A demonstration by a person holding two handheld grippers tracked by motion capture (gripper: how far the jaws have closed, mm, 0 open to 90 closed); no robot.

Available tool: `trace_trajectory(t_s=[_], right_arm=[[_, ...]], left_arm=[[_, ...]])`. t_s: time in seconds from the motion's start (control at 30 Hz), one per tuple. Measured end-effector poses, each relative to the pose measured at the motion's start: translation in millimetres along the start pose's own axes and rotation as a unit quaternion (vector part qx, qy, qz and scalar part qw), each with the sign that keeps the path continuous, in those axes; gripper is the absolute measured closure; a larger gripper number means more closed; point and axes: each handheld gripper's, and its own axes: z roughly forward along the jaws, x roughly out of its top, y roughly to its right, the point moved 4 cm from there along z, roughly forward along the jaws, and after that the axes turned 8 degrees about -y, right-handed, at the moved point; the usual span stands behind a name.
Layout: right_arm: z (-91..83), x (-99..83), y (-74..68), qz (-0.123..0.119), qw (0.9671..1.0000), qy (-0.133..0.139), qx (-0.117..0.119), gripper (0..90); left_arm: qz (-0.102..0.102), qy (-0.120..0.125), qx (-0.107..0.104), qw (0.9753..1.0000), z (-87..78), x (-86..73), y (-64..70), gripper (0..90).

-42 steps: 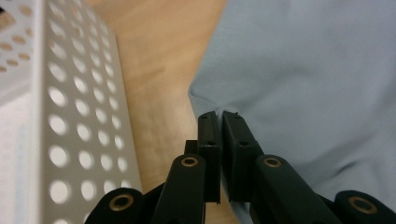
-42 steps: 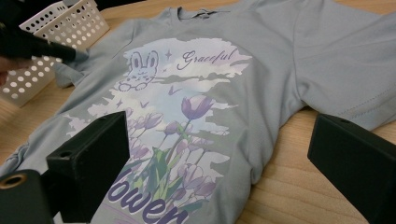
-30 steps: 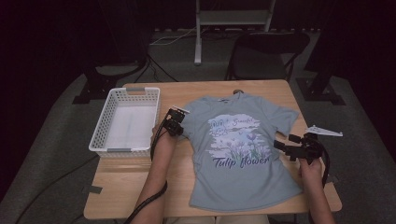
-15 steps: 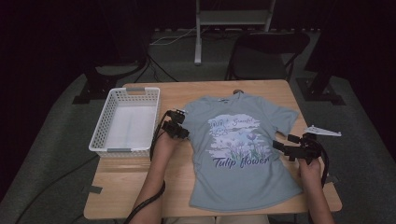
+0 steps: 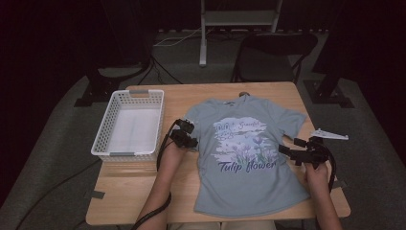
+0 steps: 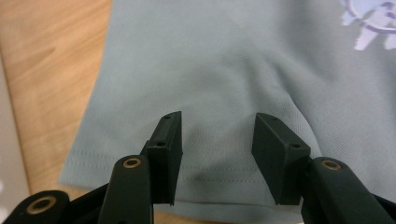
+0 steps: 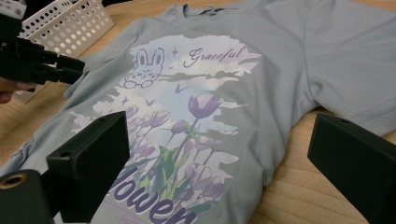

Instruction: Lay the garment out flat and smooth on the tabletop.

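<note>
The right gripper [image 5: 288, 149] has crept inward, jaws gaping. The left gripper [image 6: 217, 149] straddles a stitched sleeve hem, open. The soft grey-blue knit T-shirt [image 5: 249, 158], tulip-printed, lies flat on the wooden table [image 5: 139, 191].

We note the T-shirt [image 5: 249, 158] is soft knitted cloth, matt grey-blue, with fine ribbing and stitched hems seen in the left gripper view; its print [image 7: 187, 116] looks flat and slightly smoother than the cloth. The desk [image 5: 129, 201] is pale wood with visible grain, a low sheen. The basket [image 5: 103, 134] at left is white perforated plastic, smooth. The left claw [image 6: 217, 158] and right claw [image 7: 224, 172] are matt black plastic with brass-coloured metal rivets.
</note>
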Motion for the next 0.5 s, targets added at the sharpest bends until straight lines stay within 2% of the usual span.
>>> trace_trajectory(t_s=[0.07, 0.1, 0.17, 0.27, 0.3, 0.37, 0.4, 0.43, 0.5], right_arm=[[-0.5, -0.1, 0.3, 0.001, 1.0000, 0.001, -0.001, 4.9], [-0.5, 0.0, 0.2, 0.002, 1.0000, 0.001, 0.000, 4.9], [-0.3, 0.2, 0.1, -0.001, 1.0000, 0.002, -0.003, 4.9], [0.7, 0.5, -1.4, -0.004, 1.0000, 0.000, -0.004, 4.9], [0.9, 0.7, -1.7, -0.006, 1.0000, 0.001, -0.004, 4.9], [1.3, 0.7, -2.4, -0.008, 1.0000, 0.001, 0.000, 4.8], [1.3, 0.8, -2.6, -0.008, 1.0000, 0.002, -0.002, 4.8], [1.2, 0.9, -3.0, -0.009, 1.0000, 0.002, -0.003, 4.8], [0.7, 1.3, -4.2, -0.010, 0.9999, 0.006, 0.002, 4.7]], left_arm=[[0.027, 0.008, 0.006, 0.9996, -1.4, -2.2, 1.4, 53.1], [0.033, 0.011, 0.003, 0.9994, -2.6, -2.9, 2.0, 51.7], [0.024, 0.027, -0.020, 0.9992, -5.8, -3.4, 2.5, 48.3], [0.001, 0.054, -0.060, 0.9968, -9.9, -3.9, 2.9, 47.9], [0.000, 0.072, -0.075, 0.9946, -12.1, -3.9, 4.7, 46.0], [0.001, 0.093, -0.104, 0.9902, -14.7, -4.2, 9.1, 39.3], [-0.010, 0.097, -0.114, 0.9886, -15.0, -4.0, 11.0, 33.5], [-0.021, 0.099, -0.115, 0.9882, -15.9, -3.5, 11.9, 29.1], [-0.024, 0.102, -0.103, 0.9892, -17.7, -3.2, 11.9, 28.5]])
